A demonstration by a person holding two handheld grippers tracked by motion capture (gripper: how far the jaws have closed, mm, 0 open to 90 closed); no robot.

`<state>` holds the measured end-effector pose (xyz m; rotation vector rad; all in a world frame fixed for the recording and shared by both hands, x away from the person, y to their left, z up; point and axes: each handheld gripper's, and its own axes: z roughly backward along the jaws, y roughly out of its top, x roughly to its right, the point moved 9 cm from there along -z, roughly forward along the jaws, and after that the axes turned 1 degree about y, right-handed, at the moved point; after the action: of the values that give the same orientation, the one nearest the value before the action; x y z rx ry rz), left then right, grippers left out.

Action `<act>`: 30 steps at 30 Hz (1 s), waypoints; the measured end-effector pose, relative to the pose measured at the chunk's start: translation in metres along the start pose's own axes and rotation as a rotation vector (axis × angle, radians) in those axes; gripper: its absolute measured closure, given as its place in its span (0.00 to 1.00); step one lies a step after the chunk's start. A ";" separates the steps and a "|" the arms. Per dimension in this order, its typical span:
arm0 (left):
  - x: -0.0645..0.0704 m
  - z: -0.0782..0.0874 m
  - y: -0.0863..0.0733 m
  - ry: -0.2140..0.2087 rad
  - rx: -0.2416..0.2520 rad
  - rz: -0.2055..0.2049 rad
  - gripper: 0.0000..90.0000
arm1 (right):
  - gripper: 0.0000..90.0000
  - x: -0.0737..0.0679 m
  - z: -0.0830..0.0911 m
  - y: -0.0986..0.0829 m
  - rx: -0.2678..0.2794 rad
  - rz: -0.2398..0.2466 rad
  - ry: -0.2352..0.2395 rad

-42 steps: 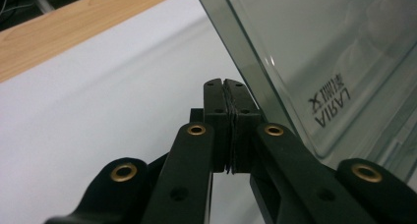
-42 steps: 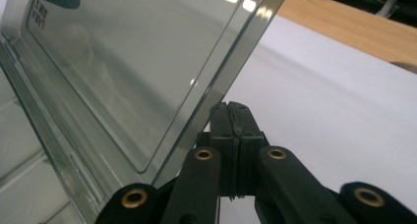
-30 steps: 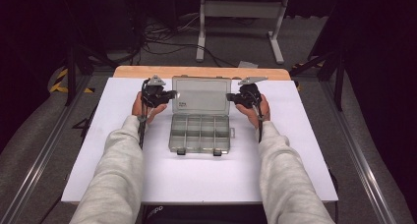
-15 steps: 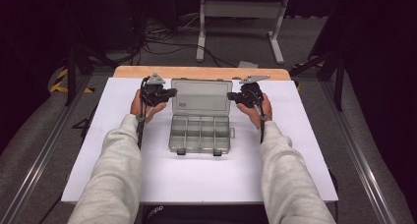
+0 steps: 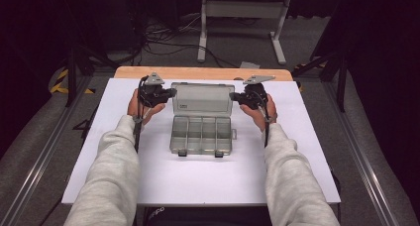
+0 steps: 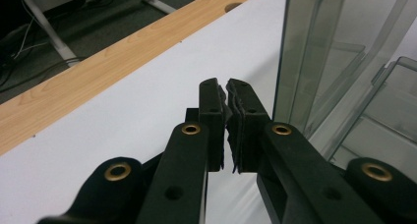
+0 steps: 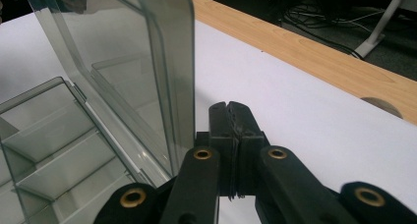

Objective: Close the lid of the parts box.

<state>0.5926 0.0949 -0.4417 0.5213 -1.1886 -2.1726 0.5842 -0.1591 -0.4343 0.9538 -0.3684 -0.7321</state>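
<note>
While the clear compartment box (image 5: 201,135) lies open at mid-table on the white sheet (image 5: 198,176), its lid (image 5: 203,99) stands raised behind the tray. The left gripper (image 5: 168,92) and right gripper (image 5: 236,96), both with jaws pressed together and empty, flank the lid's side edges. To close it well, push both edges evenly, keeping the tray from sliding toward the wooden edge (image 5: 198,73).

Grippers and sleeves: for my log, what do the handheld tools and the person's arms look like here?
Both the left gripper and the right gripper are black, each topped by a grey three-cornered plate and trailing a dark cable along the forearm. Up close, the jaws are matte black bars with brass-coloured rivets and ragged black pads. The person wears light grey long sleeves.
</note>
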 end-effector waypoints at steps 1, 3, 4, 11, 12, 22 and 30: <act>0.002 0.001 0.000 -0.004 0.000 0.000 0.94 | 1.00 -0.001 0.001 0.000 0.002 0.004 -0.001; 0.004 0.002 0.000 -0.004 -0.009 -0.011 0.95 | 1.00 -0.003 0.002 0.001 0.003 0.006 0.005; 0.005 0.003 0.000 -0.004 -0.010 -0.016 0.95 | 1.00 -0.004 0.003 0.001 0.003 0.008 0.006; 0.011 0.010 -0.001 -0.019 -0.003 -0.034 0.95 | 1.00 -0.009 0.008 0.000 0.015 0.015 0.020; 0.012 0.011 -0.001 -0.021 0.001 -0.031 0.95 | 1.00 -0.010 0.009 0.000 0.018 0.015 0.022; 0.025 0.022 -0.003 -0.044 0.023 -0.056 0.95 | 0.99 -0.022 0.015 -0.005 0.032 0.025 0.055; 0.037 0.030 -0.005 -0.067 0.038 -0.082 0.95 | 0.99 -0.030 0.019 -0.012 0.032 0.032 0.078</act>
<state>0.5462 0.0906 -0.4323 0.5252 -1.2670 -2.2569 0.5471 -0.1539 -0.4327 1.0013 -0.3274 -0.6594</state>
